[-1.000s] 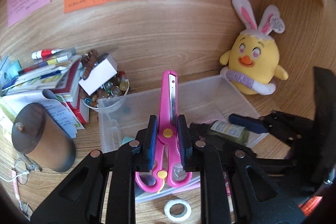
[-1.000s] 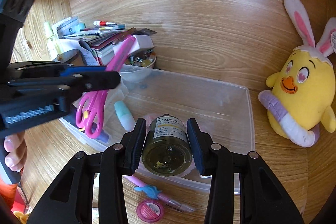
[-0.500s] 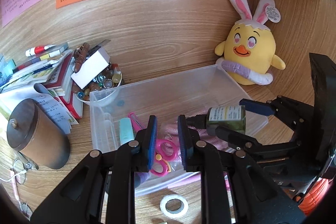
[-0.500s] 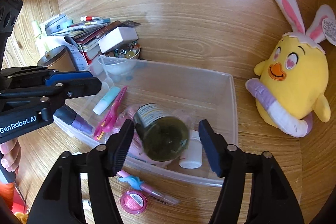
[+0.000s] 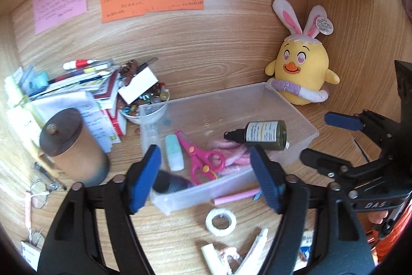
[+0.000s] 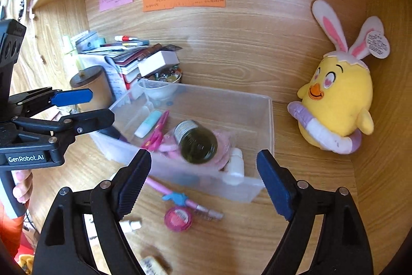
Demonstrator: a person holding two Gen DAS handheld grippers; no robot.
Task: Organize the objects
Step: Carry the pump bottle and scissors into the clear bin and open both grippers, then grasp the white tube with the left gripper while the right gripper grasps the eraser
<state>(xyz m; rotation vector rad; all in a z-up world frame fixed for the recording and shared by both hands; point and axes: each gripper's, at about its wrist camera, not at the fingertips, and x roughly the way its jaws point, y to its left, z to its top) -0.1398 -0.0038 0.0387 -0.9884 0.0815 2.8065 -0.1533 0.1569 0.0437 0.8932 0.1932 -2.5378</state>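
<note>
A clear plastic bin stands on the wooden desk. Inside lie pink scissors, a dark green bottle on its side over a pink cord, and a pale teal tube. My left gripper hovers before the bin's front wall; its jaws are opening and grip nothing. In the right wrist view the bottle and scissors rest in the bin. My right gripper is back from the front wall, jaws opening, nothing between the pads. The left gripper shows at the left.
A yellow plush chick sits right of the bin. A brown lidded jar, stacked books and a bead bowl crowd the left. A tape roll, pink pen and round pink tin lie in front.
The left gripper let go of the pink scissors and the right let go of the bottle; both now lie in the bin. Both grippers opened wide and drew back from it.
</note>
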